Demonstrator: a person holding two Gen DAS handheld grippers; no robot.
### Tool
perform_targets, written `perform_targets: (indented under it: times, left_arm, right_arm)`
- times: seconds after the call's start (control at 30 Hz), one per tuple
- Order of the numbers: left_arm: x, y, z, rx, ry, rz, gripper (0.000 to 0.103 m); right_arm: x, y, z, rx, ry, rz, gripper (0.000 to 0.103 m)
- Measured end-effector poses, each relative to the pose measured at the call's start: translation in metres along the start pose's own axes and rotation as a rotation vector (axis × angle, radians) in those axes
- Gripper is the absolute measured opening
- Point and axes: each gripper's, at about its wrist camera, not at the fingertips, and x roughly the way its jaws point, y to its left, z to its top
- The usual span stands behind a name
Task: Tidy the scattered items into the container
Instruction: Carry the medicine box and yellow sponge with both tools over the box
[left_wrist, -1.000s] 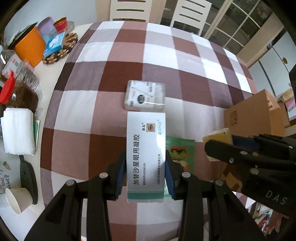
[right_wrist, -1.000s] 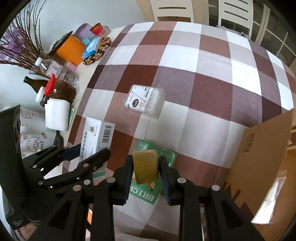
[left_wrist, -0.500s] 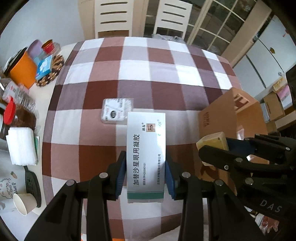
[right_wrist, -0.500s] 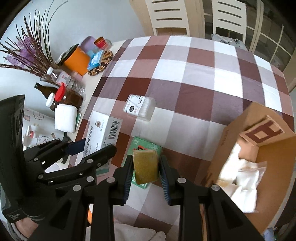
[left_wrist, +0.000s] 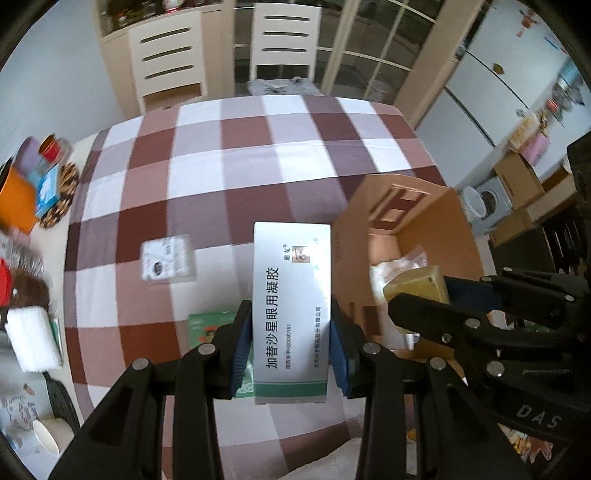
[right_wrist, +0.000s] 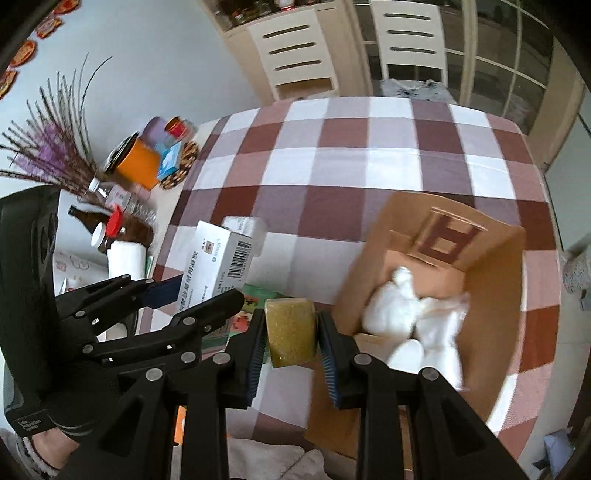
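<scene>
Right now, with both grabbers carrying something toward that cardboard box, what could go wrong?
1. The left gripper holds the tall white medicine box only near its bottom end, so it might tip or slip.
2. The right gripper and its yellow sponge travel close beside the left one; they could bump at the cardboard box.
3. White bags already fill part of the box, so items may land unevenly.

I log: tablecloth (left_wrist: 258, 147), maroon, mauve and white checks; medicine box (left_wrist: 291, 306), white with green band; sponge (right_wrist: 291, 332), mustard yellow; cardboard box (right_wrist: 495, 280), tan; cup (right_wrist: 138, 168), orange.
</scene>
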Motion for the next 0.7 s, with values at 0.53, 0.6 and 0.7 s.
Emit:
perform_targets:
  times: [0.53, 0.6, 0.7]
  left_arm:
    - [0.019, -0.078, 0.013, 0.177, 0.045, -0.074, 0.038]
    - [0.022, -0.085, 0.015, 0.194, 0.051, -0.079, 0.038]
    - [0.026, -0.094, 0.016, 0.213, 0.059, -0.087, 0.038]
  right_arm:
    - [-0.035, -0.078, -0.027, 0.212, -0.069, -0.065, 0.028]
    - [-0.037, -0.084, -0.03, 0.23, -0.072, -0.07, 0.028]
    - [-0.038, -0.092, -0.032, 0.253, -0.074, -0.075, 0.028]
